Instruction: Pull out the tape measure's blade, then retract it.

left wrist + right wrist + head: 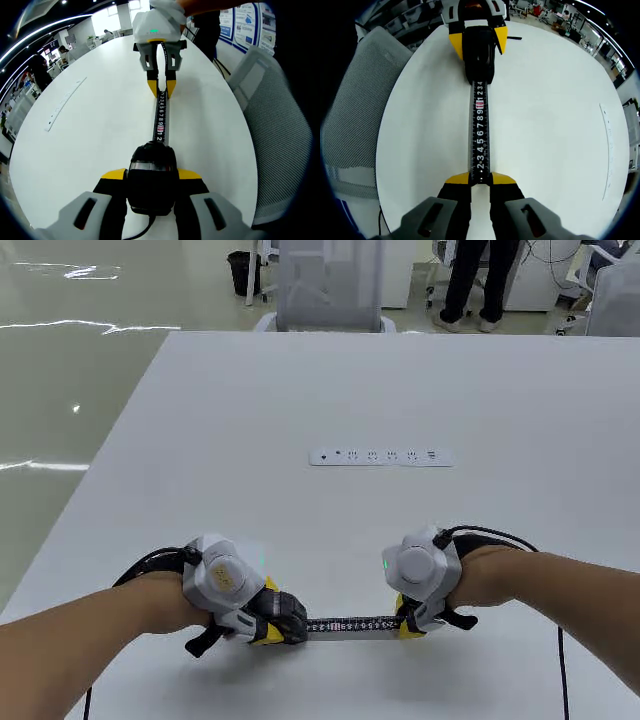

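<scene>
A black tape measure case [283,616] [151,176] [479,47] rests low on the white table near its front edge, clamped between the yellow-tipped jaws of my left gripper [262,625] [151,174] [478,41]. A short length of blade [352,624] [161,118] [479,132], white with black numbers, runs from the case to my right gripper [409,626] [161,87] [480,178], which is shut on the blade's tip. The blade lies just above the tabletop.
A flush white power strip [381,456] [64,101] [608,145] sits mid-table. A grey mesh chair [280,135] [355,105] is close behind the table's near edge. Another chair [328,285] and a standing person [480,280] are past the far edge.
</scene>
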`<state>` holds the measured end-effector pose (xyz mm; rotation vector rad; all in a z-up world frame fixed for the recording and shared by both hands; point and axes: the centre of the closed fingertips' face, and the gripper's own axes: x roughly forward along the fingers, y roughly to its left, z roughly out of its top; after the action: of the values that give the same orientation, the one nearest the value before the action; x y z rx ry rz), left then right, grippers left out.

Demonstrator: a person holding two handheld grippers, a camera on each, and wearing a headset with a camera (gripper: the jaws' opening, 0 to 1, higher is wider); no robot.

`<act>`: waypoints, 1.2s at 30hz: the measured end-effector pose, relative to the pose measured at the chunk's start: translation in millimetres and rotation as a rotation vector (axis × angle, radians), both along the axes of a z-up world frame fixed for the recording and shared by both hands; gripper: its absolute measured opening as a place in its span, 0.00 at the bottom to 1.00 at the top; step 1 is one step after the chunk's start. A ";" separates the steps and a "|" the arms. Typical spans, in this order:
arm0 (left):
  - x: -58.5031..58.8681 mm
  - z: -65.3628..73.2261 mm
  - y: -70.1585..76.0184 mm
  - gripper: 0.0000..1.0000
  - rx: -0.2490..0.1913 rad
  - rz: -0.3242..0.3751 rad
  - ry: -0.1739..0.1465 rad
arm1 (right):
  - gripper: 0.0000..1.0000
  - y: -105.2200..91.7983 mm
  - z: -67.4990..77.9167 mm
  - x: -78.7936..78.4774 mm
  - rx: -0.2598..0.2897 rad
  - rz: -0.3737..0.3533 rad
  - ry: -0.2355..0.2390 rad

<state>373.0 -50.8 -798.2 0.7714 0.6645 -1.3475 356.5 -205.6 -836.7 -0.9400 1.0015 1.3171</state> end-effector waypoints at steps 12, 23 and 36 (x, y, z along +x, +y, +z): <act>-0.5 -0.3 -0.1 0.31 -0.003 0.002 0.001 | 0.12 -12.3 -0.2 -0.4 -0.011 -0.012 0.003; 0.0 -0.4 -0.4 0.31 -0.005 0.006 0.002 | 0.12 -24.6 0.6 -1.5 -0.023 -0.026 0.004; 1.1 -0.1 0.3 0.31 -0.006 0.008 0.002 | 0.12 -35.9 0.1 -1.4 -0.026 -0.042 0.006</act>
<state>374.1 -50.5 -798.2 0.7617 0.6639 -1.3424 355.1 -241.5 -836.5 -0.9306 1.0400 1.2746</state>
